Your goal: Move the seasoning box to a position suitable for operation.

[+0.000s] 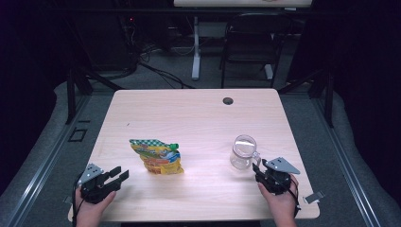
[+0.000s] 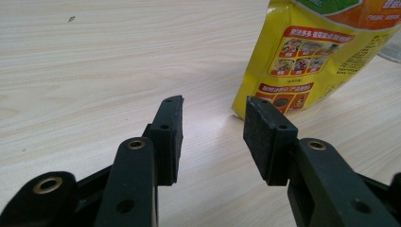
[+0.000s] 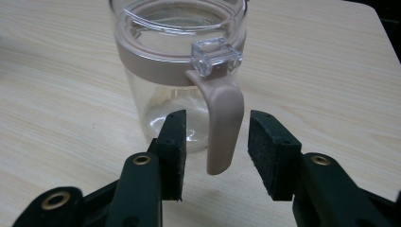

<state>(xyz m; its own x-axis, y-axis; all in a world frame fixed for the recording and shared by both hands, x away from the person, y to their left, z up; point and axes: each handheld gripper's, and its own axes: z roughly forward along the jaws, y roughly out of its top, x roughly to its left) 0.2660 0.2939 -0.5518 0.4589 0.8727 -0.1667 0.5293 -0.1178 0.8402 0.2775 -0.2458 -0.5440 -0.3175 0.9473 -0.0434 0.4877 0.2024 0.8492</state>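
Room: dark around, with a black folding chair (image 1: 255, 40) and cables on the grey floor beyond the far edge of the table
Table (image 1: 198, 118): light wood, rectangular, with a small round hole (image 1: 228, 100) near its far edge
Landmark: the clear jar (image 1: 243, 152), which stands upright on the table, on the person's right half
Jar details: transparent body, beige band under the rim, clear lid with a small square tab (image 3: 216, 56), and a beige handle (image 3: 222, 123) that turns toward the right gripper
Right gripper (image 1: 259, 172): just beside the jar, on its near side, held in the right hand (image 1: 282, 201)
Right gripper jaws: apart, one on each side of the handle; in the right gripper view a gap shows between each pad and the handle, so they do not press it
Pouch (image 1: 158, 156): yellow food pouch with green top, lying on the table well to the left of the jar
Left gripper (image 1: 118, 175): much further left of the jar, near the lower corner of the pouch, held in the left hand (image 1: 92, 205)
Left gripper jaws: apart, nothing between them; the right pad (image 2: 267, 137) points at the pouch corner, not touching
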